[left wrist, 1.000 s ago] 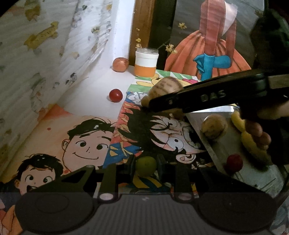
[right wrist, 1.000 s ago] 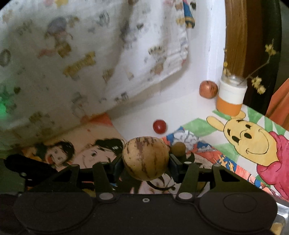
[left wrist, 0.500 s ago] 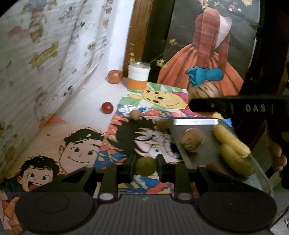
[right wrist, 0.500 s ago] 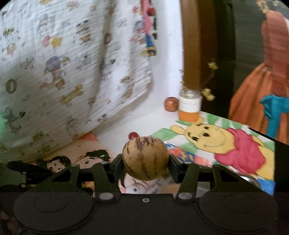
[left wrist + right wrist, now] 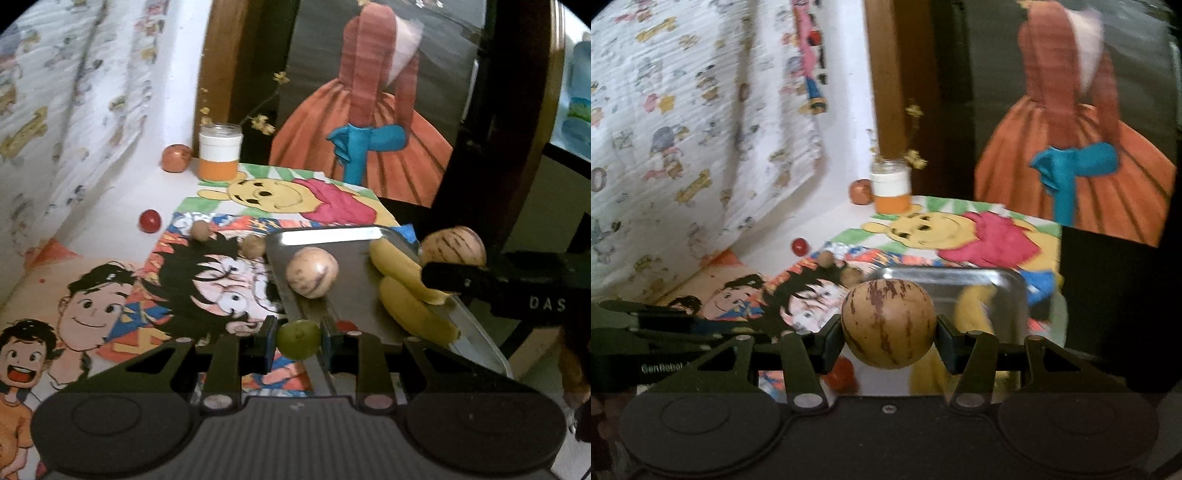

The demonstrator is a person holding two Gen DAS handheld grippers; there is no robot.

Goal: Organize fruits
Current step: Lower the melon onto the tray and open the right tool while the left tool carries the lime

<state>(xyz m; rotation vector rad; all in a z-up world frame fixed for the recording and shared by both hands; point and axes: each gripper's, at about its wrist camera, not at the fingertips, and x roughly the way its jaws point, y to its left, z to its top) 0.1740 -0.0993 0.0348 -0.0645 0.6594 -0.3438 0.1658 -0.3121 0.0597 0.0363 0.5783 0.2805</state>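
Both tools are loaded. On the right, the right tool point(image 5: 889, 328) has its fingers closed partway around a round tan fruit with dark streaks point(image 5: 889, 324), pinched across its middle. In the left wrist view that same fruit sits at the far right, over the outer edge of the metal tray point(image 5: 328, 236). On the left, the left tool point(image 5: 298, 338) is closed down on a small green fruit point(image 5: 298, 338) and hangs at the tray's near corner.

Already in the tray are a second streaked fruit point(image 5: 312, 272), two bananas point(image 5: 410, 295) lying lengthwise along its right side, and a small red fruit point(image 5: 842, 373) near the front.

The relation that matters: from the right wrist view the tray's bare metal lies straight ahead of and below the held fruit, between the other streaked fruit and the bananas. The right tool looks the nearer to a free spot, so a short drop forward and down should seat its fruit; being round, it may roll toward the bananas.

Still out on the counter point(image 5: 110, 229) are a red cherry-like fruit point(image 5: 150, 220), two small brown fruits point(image 5: 200, 230), and an apple-like fruit point(image 5: 176, 158) beside a jar point(image 5: 220, 151).
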